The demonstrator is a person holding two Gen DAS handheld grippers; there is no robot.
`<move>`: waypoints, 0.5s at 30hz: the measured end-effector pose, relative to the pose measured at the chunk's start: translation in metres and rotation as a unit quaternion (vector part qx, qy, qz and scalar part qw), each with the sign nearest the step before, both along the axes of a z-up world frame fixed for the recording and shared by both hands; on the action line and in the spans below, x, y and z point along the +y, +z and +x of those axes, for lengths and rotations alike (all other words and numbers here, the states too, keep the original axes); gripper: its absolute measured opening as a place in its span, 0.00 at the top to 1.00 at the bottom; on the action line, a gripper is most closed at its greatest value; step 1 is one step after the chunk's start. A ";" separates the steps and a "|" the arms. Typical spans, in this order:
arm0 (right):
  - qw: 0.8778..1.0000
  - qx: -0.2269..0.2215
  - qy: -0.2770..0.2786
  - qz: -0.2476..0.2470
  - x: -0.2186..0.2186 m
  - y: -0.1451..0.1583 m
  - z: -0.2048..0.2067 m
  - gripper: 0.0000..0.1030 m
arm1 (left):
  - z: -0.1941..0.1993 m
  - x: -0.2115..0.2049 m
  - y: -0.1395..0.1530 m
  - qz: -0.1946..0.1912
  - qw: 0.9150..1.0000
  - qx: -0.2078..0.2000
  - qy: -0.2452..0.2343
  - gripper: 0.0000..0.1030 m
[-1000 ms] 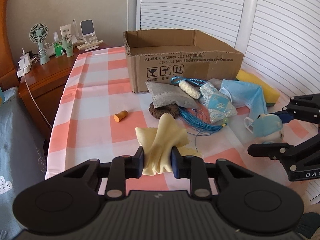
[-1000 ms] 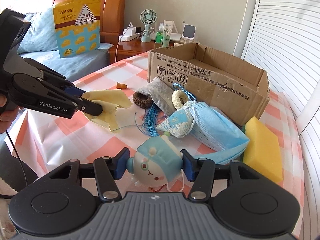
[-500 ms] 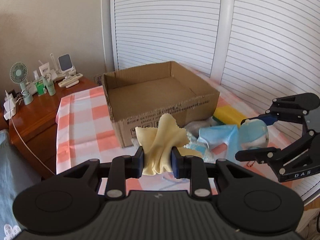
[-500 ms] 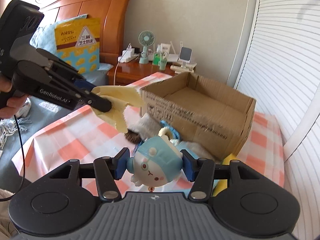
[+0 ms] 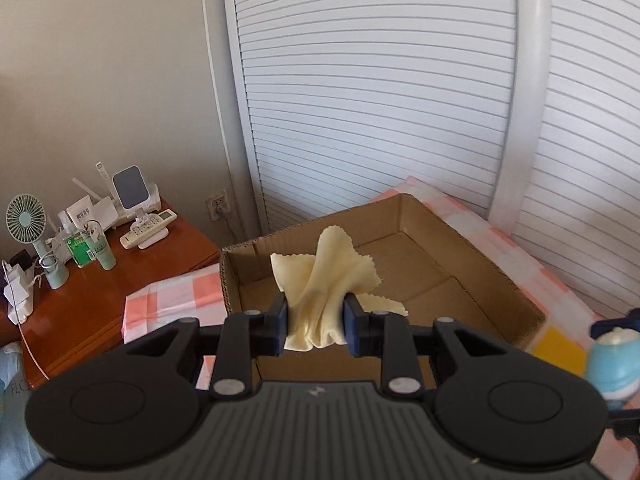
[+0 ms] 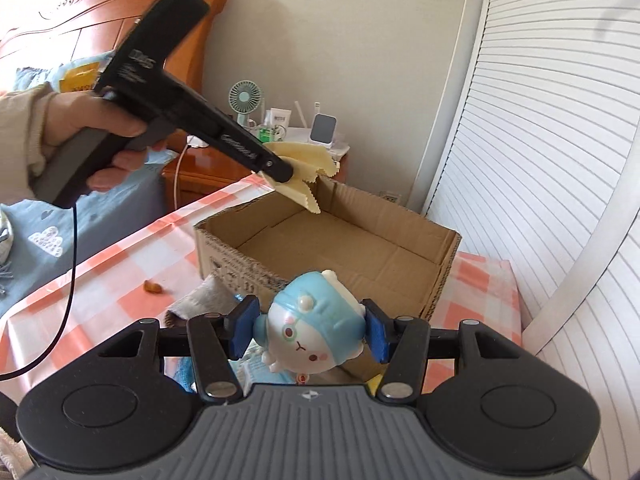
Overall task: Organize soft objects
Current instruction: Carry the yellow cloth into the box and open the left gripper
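The open brown cardboard box (image 6: 340,240) on the desk looks empty, so sorting has barely begun. The left gripper (image 5: 316,320) holds its jaws clamped on a crumpled pale-yellow cloth (image 5: 326,280) above the box; the right gripper (image 6: 308,334) has its jaws pressed against a round blue-and-white plush toy (image 6: 314,326) near the box's front wall.

text: box (image 6: 256,276) front print blurred, unreadable | left tool (image 6: 298,174) arm lettering too blurred to read | pillow (image 5: 10,390) "flo" partly cut off
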State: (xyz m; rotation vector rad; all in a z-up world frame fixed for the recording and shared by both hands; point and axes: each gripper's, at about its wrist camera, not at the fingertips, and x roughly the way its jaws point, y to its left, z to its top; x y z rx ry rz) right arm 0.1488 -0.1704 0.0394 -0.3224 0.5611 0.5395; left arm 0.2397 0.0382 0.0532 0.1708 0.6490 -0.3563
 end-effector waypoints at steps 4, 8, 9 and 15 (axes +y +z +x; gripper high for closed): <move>1.000 0.007 -0.010 0.000 -0.002 -0.002 0.013 0.42 | 0.043 -0.006 -0.011 0.021 0.999 -0.007 0.030 0.23; 1.000 0.012 -0.019 0.004 -0.005 -0.003 0.021 0.42 | 0.067 -0.004 -0.022 0.019 0.998 -0.007 0.053 0.15; 1.000 0.013 -0.021 0.004 -0.004 -0.003 0.023 0.42 | 0.065 -0.002 -0.023 0.015 0.998 -0.014 0.056 0.15; 0.999 0.013 -0.037 0.007 -0.001 0.002 0.029 0.42 | 0.033 0.007 -0.018 0.001 0.998 -0.006 0.059 0.03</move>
